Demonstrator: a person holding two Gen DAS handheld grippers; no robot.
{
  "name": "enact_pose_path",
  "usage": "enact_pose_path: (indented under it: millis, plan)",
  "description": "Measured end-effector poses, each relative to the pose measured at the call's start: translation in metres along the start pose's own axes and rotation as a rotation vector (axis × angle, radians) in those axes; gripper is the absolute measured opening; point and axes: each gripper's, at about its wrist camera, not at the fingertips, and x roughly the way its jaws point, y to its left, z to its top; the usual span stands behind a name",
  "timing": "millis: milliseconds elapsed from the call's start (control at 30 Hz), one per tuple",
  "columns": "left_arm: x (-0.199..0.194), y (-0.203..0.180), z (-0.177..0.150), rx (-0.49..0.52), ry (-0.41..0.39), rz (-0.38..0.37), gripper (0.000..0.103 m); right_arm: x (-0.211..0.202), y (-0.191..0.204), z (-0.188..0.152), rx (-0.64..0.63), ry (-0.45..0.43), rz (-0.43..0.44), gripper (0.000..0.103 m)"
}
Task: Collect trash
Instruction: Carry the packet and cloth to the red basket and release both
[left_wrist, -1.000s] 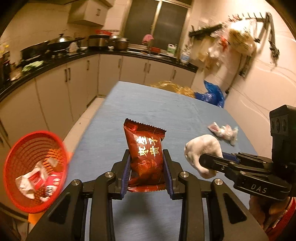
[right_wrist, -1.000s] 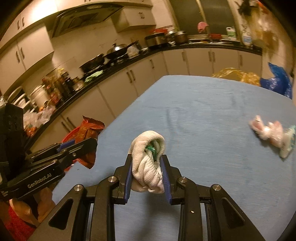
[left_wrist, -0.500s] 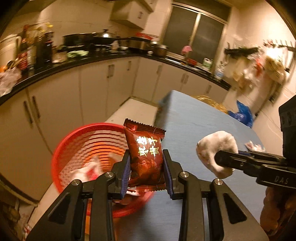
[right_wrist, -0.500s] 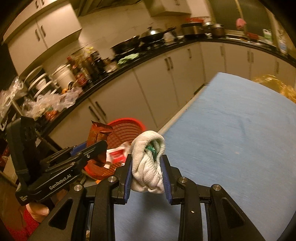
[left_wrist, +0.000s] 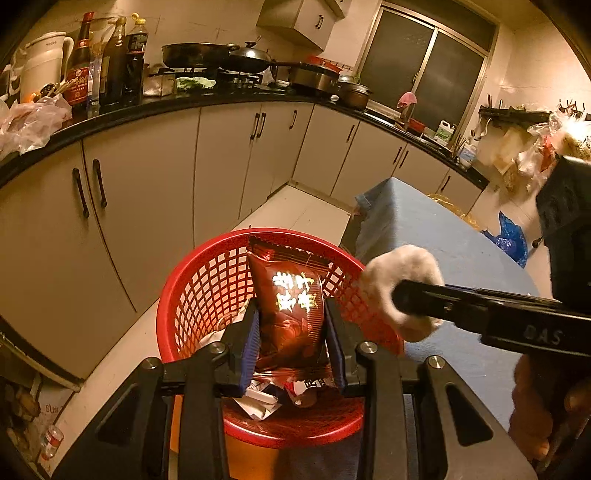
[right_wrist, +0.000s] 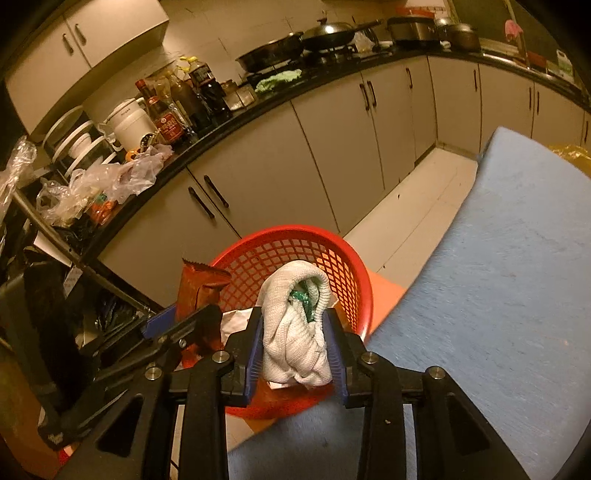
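Note:
A red mesh basket (left_wrist: 207, 280) with several wrappers inside stands beside the blue table (left_wrist: 424, 221). My left gripper (left_wrist: 290, 314) is shut on a dark red snack packet (left_wrist: 284, 273), held upright over the basket. My right gripper (right_wrist: 295, 317) holds a wadded white cloth (right_wrist: 291, 332) with something green inside, over the basket (right_wrist: 280, 251) near its table side. Its jaws are opening, with the wad still between the pads and touching both. The cloth (left_wrist: 391, 273) also shows at the right of the left wrist view. The packet (right_wrist: 199, 288) sits left of the wad.
The table (right_wrist: 498, 277) fills the right side. White floor (right_wrist: 413, 206) runs between it and the pale cabinets (right_wrist: 266, 173). Bottles (right_wrist: 166, 114), pans and plastic bags crowd the black counter. A blue bag (left_wrist: 509, 240) lies past the table.
Both grippers have swung left from over the table to above the red basket, each carrying its item. The basket now sits centred under them in both views.

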Motion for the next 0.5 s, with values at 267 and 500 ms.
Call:
enact_pose_path:
  millis: [267,500]
  plan:
    - [-0.007,-0.001,0.003,-0.008,-0.027,0.007,0.055,-0.01,-0.009,0.0,0.032,-0.026,0.03,0.044]
    - [-0.014,-0.022,0.002,0.008,-0.025,-0.008,0.055,-0.049,-0.032,-0.013,0.08,-0.071,0.021,0.044]
